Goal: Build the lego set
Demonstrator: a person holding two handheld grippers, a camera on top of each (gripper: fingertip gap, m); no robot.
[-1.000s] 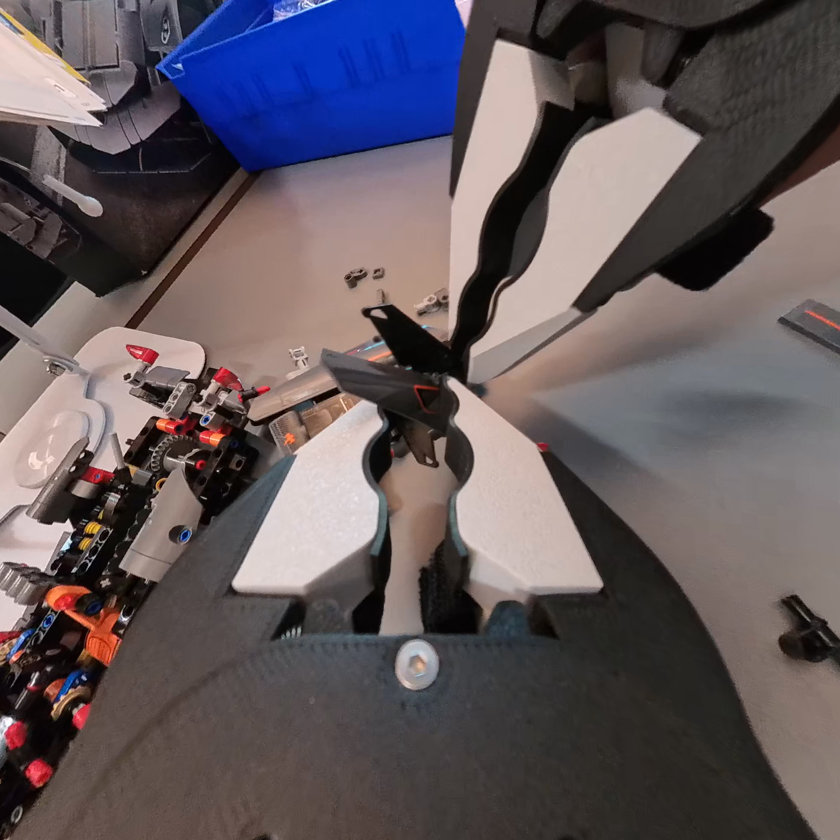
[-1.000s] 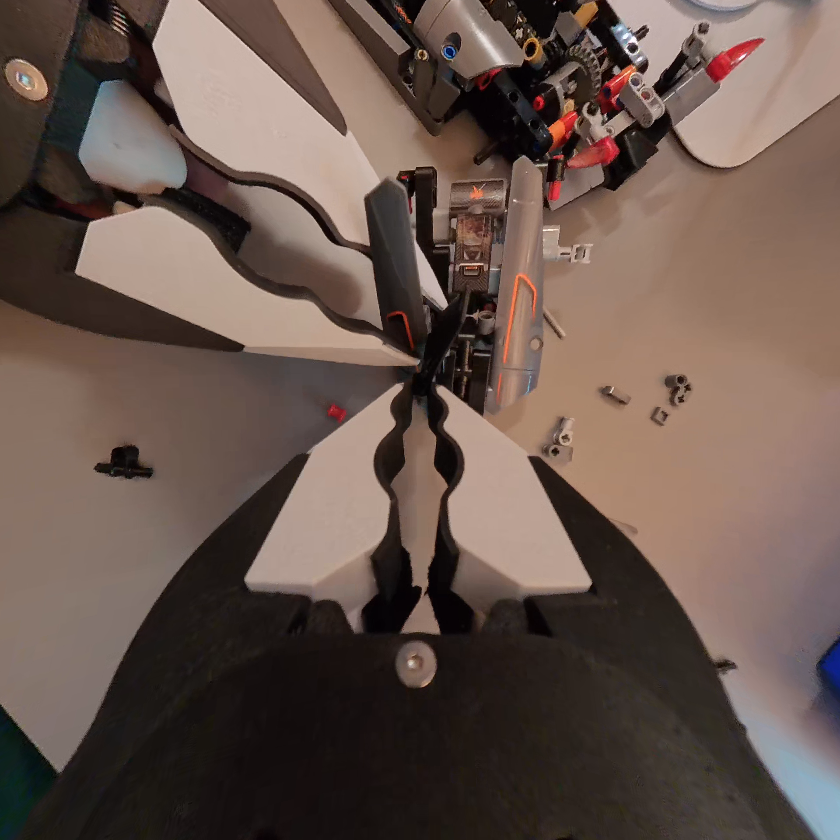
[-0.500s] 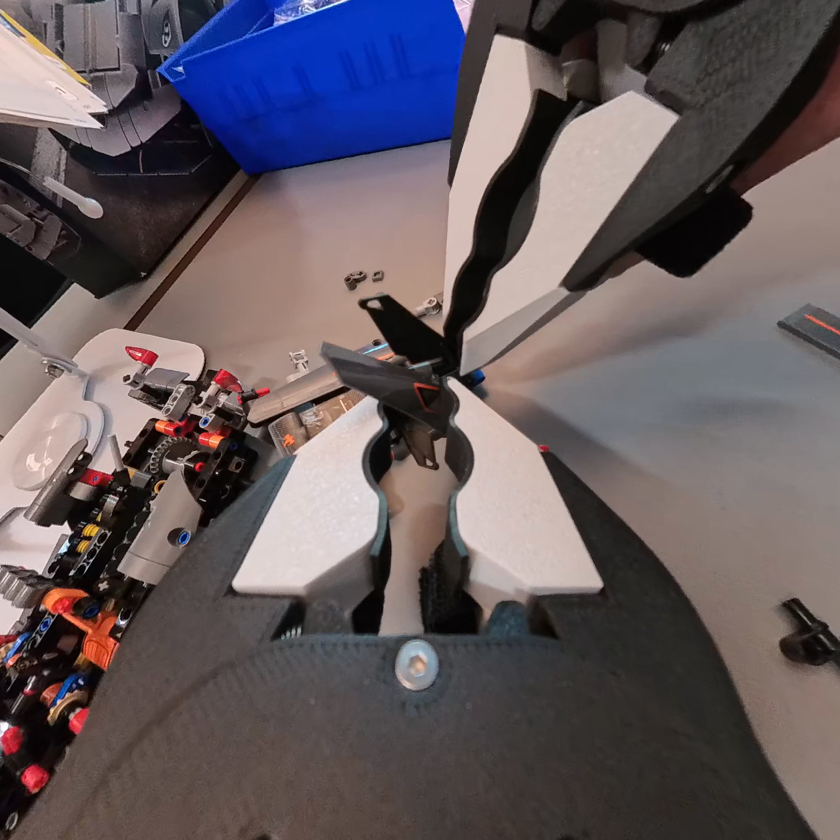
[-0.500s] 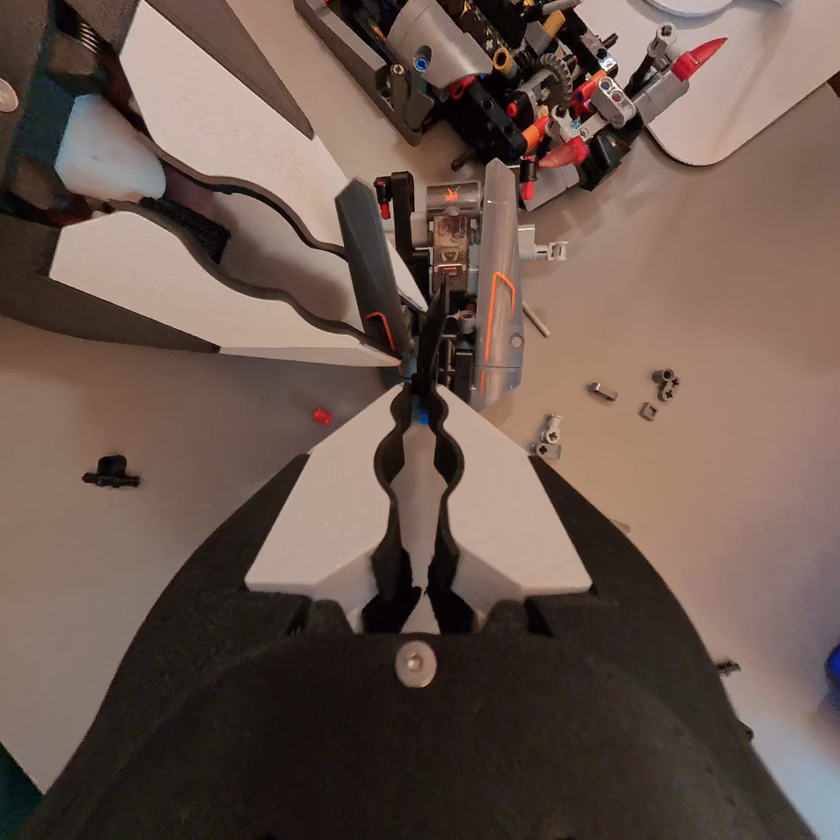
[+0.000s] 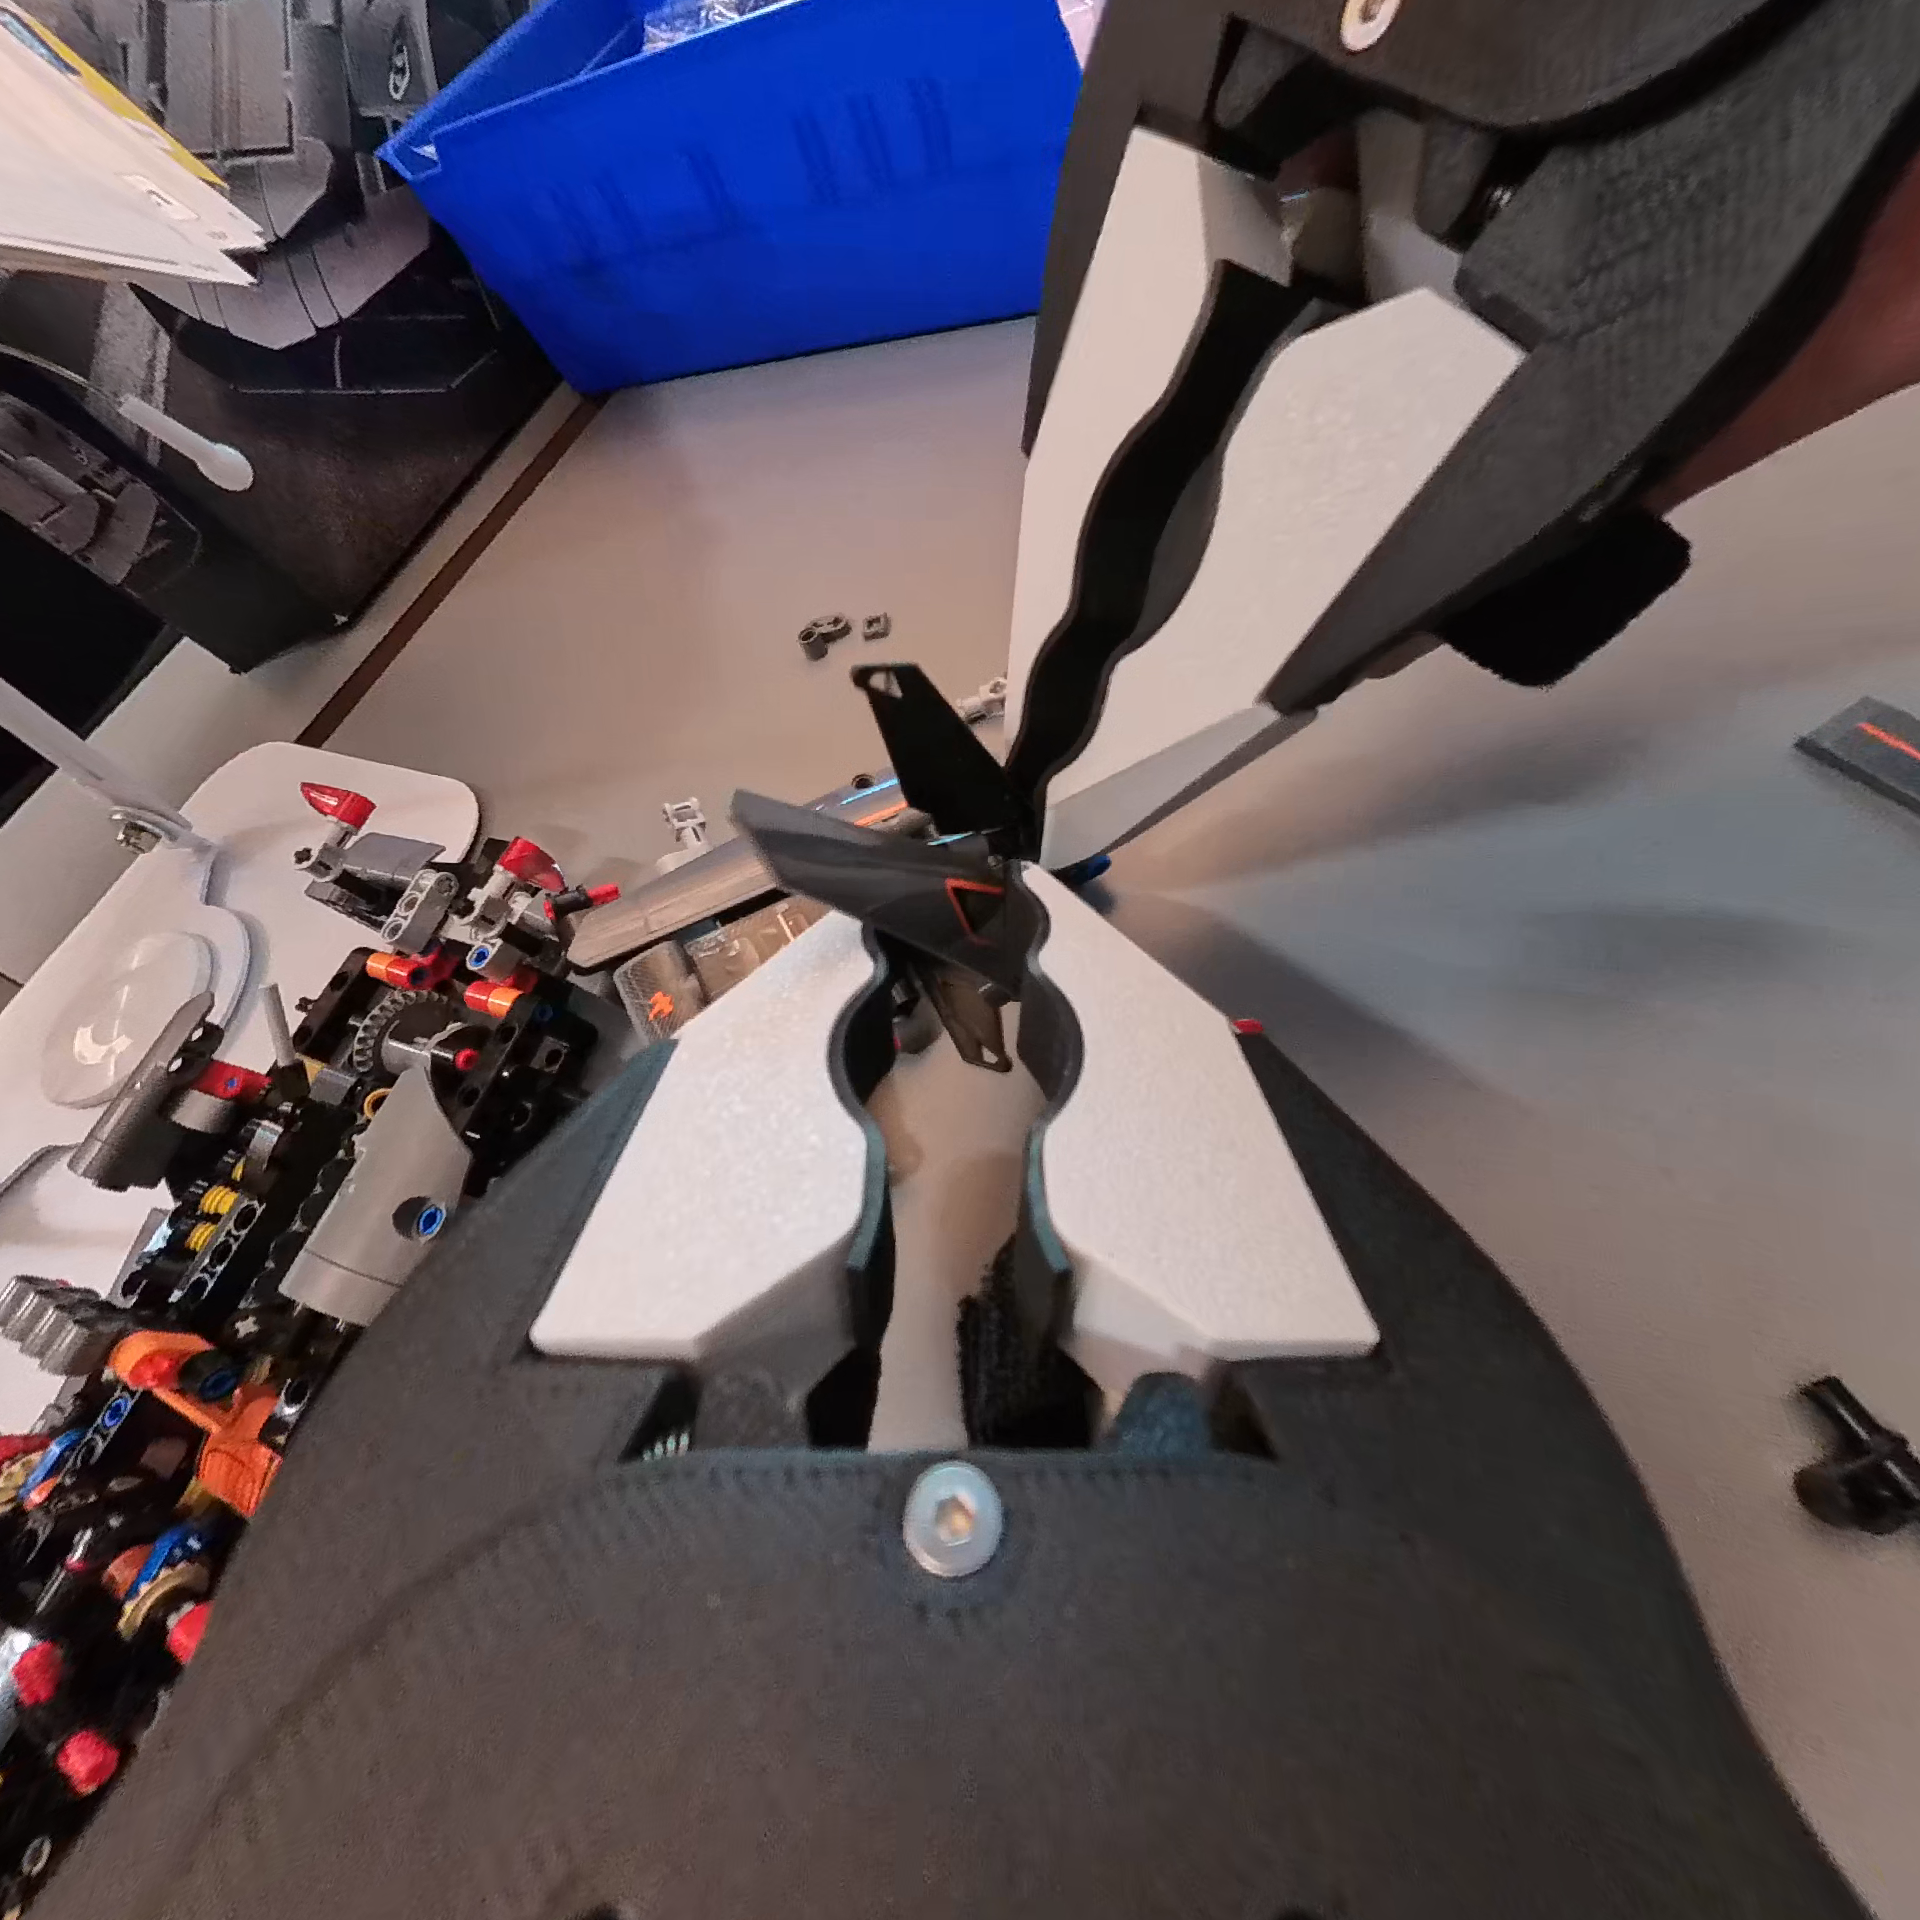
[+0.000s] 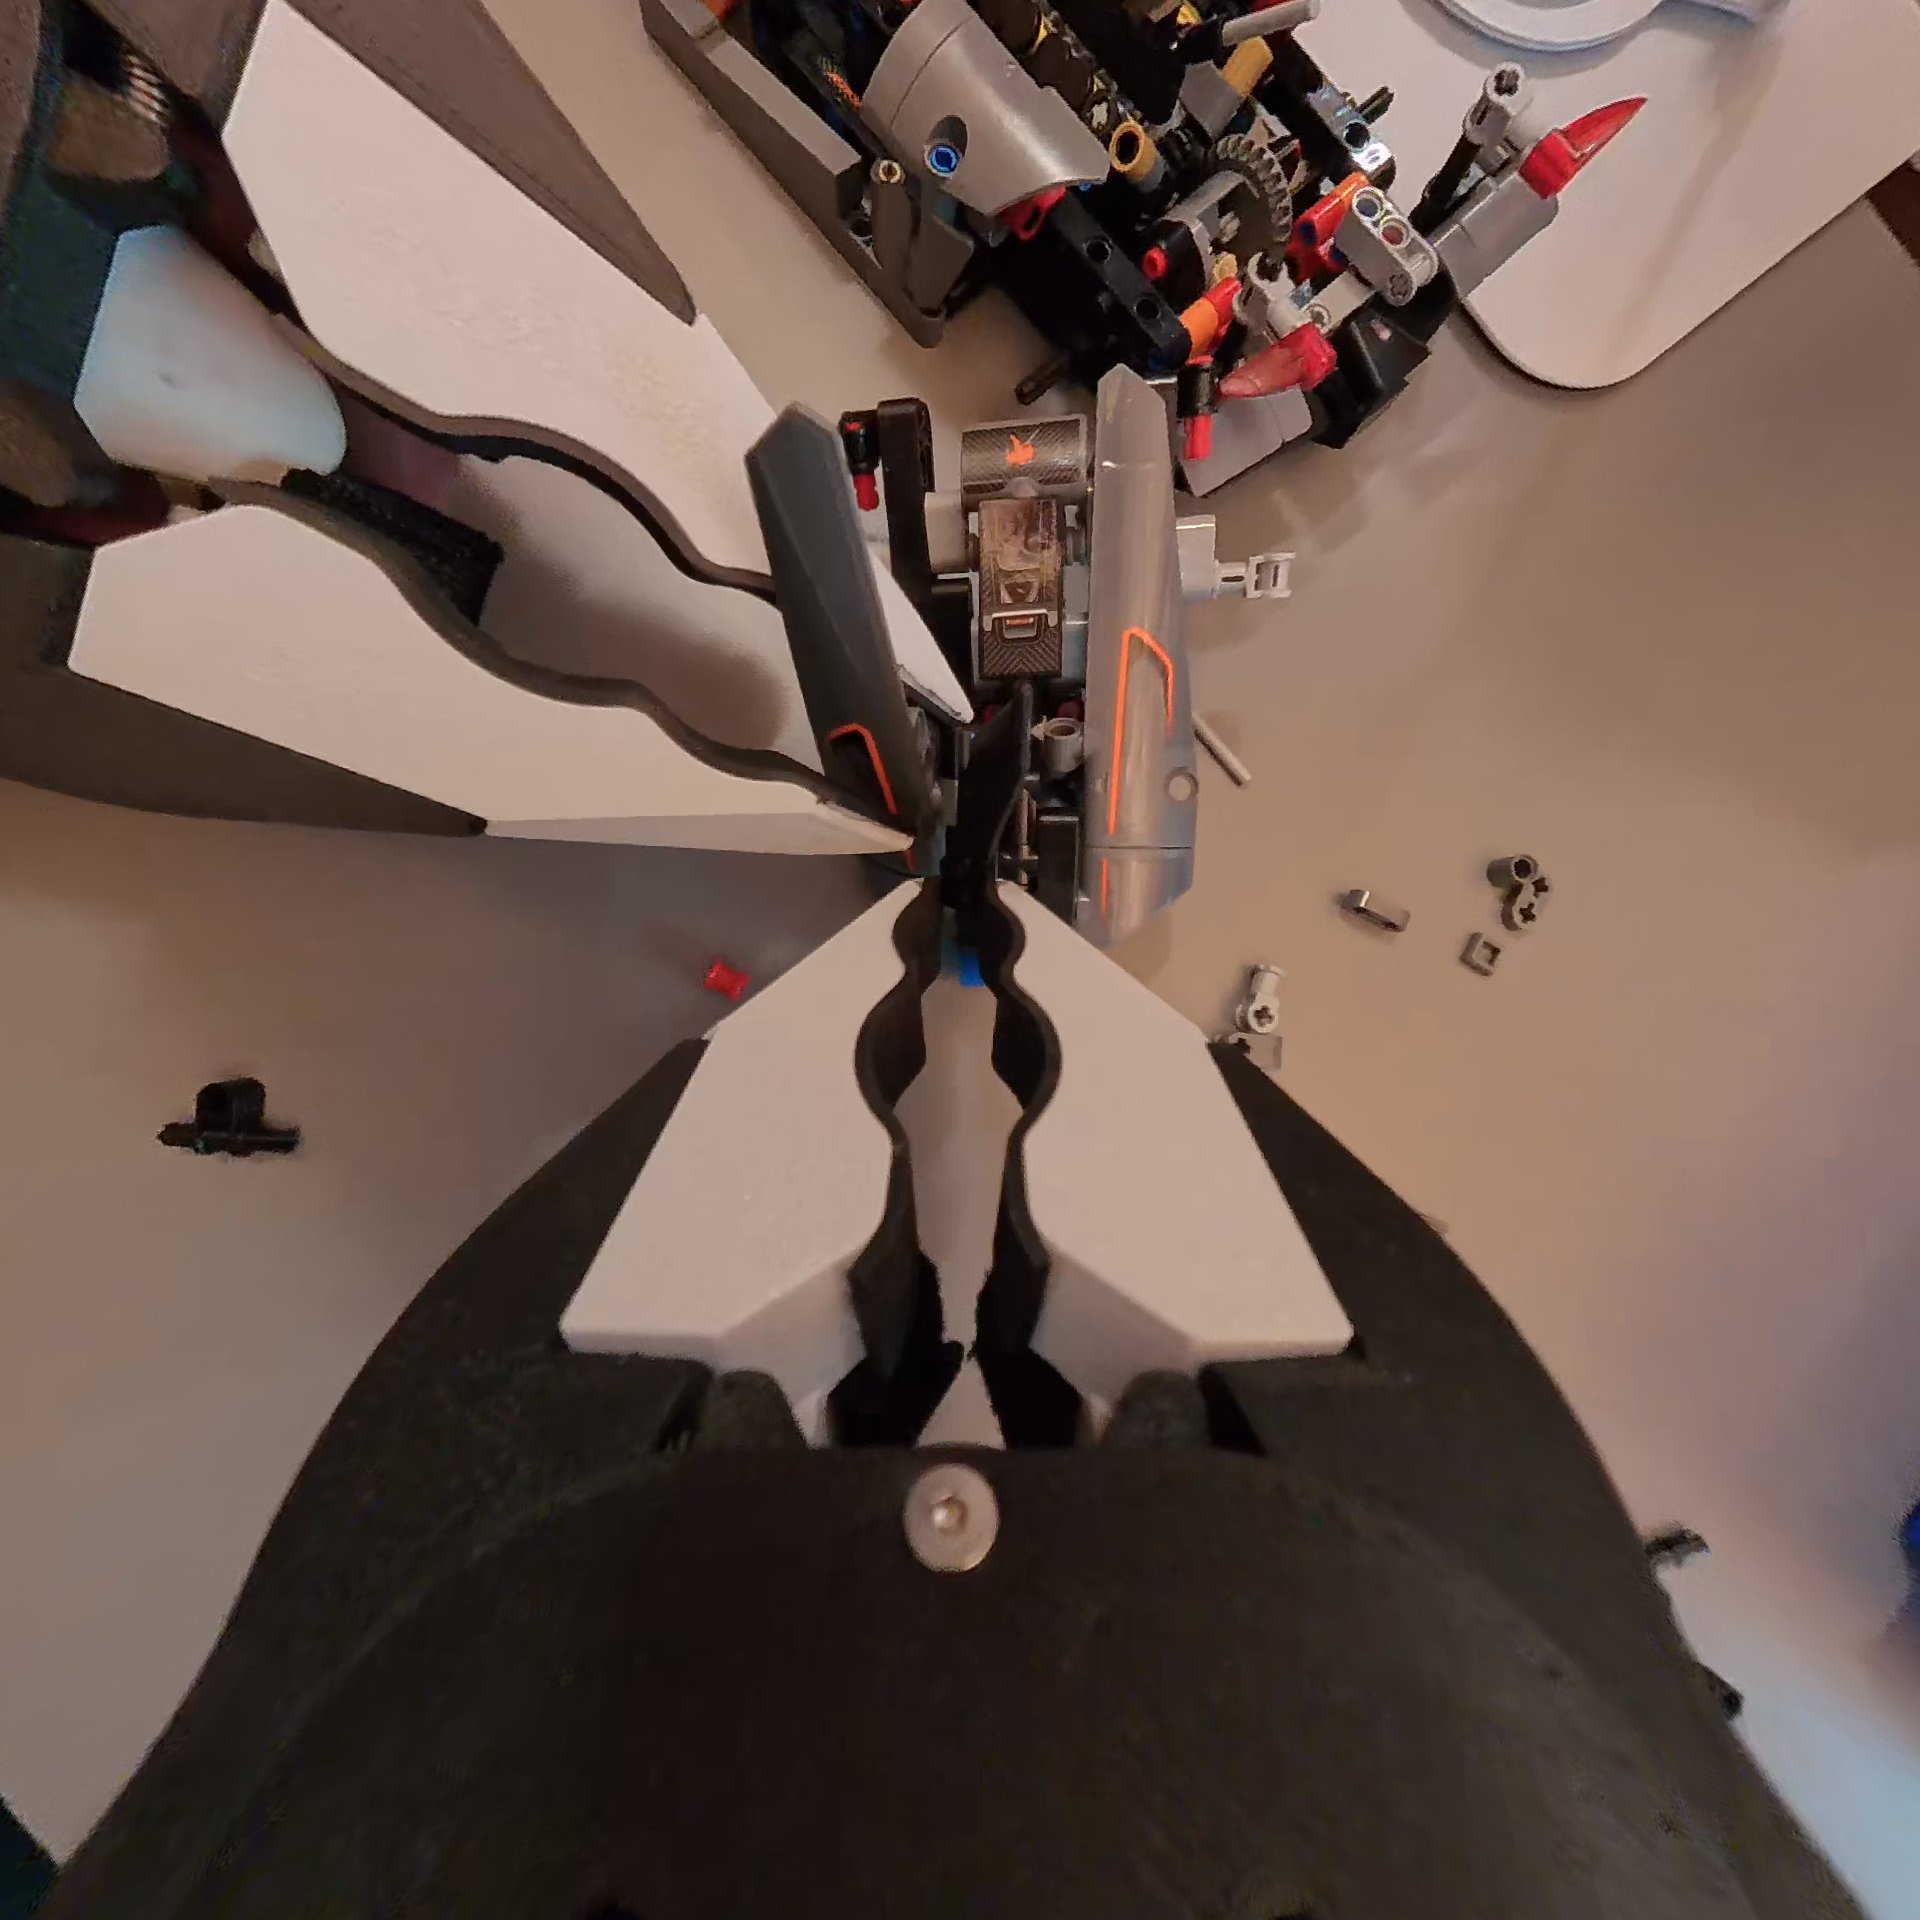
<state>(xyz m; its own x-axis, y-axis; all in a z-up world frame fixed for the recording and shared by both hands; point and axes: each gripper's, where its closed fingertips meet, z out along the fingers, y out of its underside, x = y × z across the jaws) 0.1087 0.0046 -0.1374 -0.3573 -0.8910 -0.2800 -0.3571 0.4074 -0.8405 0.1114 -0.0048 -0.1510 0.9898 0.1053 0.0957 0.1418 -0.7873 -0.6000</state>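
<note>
We find the dark grey panel [image 5: 883, 868] with its orange line held off the worktop [image 5: 665, 582], at the meeting point of the two grippers. The left gripper [image 5: 961, 914] is clamped on this panel, its jaws narrowed around the piece. The right gripper [image 6: 956, 904] has its jaws almost together on a thin black fin [image 6: 987, 790] that stands next to the panel; whether fin and panel are already joined we cannot tell. The tips of both grippers nearly touch.

Directly beneath them, on the worktop, lies a grey sub-assembly [image 6: 1132, 707] with a matching orange-lined side panel and a printed centre section. Beyond it, toward the far left side of the worktop, stands the larger lego model [image 5: 416, 1060] of black beams, gears and red tips, partly on a white mat [image 5: 260, 790].

Loose parts lie scattered: small grey connectors [image 6: 1496, 904] to one side, a red pin [image 6: 725, 977] and a black connector [image 6: 229, 1122] to the other. A blue bin [image 5: 748, 177] sits at the far edge of the worktop.
</note>
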